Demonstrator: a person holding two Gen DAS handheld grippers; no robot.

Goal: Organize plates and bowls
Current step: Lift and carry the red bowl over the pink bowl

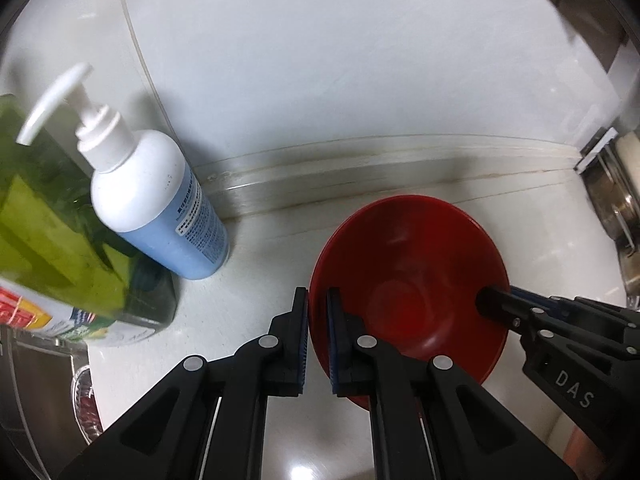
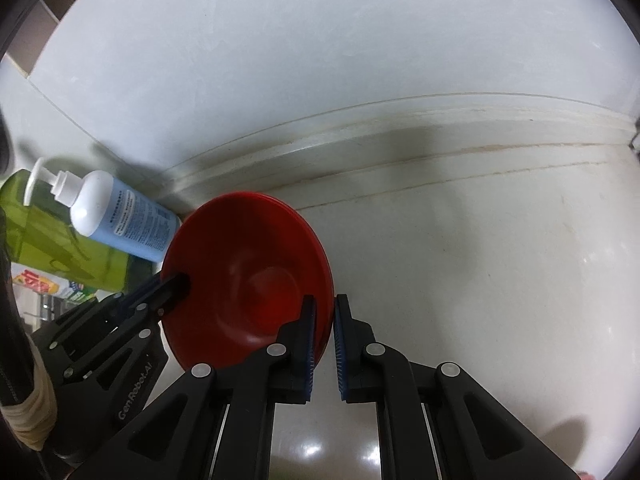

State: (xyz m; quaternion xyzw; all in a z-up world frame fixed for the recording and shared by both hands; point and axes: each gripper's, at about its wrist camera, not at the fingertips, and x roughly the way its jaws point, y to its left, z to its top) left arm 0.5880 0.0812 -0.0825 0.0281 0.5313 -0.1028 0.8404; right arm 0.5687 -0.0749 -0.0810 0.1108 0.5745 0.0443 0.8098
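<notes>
A: We find the bowl [image 1: 408, 292], red, over the white counter [image 1: 272, 280], near the back wall [image 1: 320, 60]. The left gripper [image 1: 318, 336] is clamped on its left rim, one blue pad outside, one inside. The right gripper [image 2: 325, 344] is clamped on the opposite rim in the same way. Both sets of jaws are closed down to the thickness of the rim.

B: Does the bowl touch the counter?

A: We cannot tell; its underside is hidden in both views.

B: What does one view give that the other lacks?

A: The left view shows a metal rack [image 1: 616, 208] at the far right edge, and the sink [image 1: 36, 376] rim at the near left. The right view shows neither. It shows bare counter to the right of the bowl, and a sleeve [image 2: 16, 360] at the left edge behind the left gripper.

B: Surroundings?

A: A white and blue pump bottle [image 1: 156, 200] stands left of the bowl, against the wall, apart from it. Just beside it, nearer and further left, stands a green bottle [image 1: 52, 232]. In the right view the bowl's rim overlaps the pump bottle's base.

B: Obstructions?

A: Each gripper's fingers hide the near rim of the bowl.
</notes>
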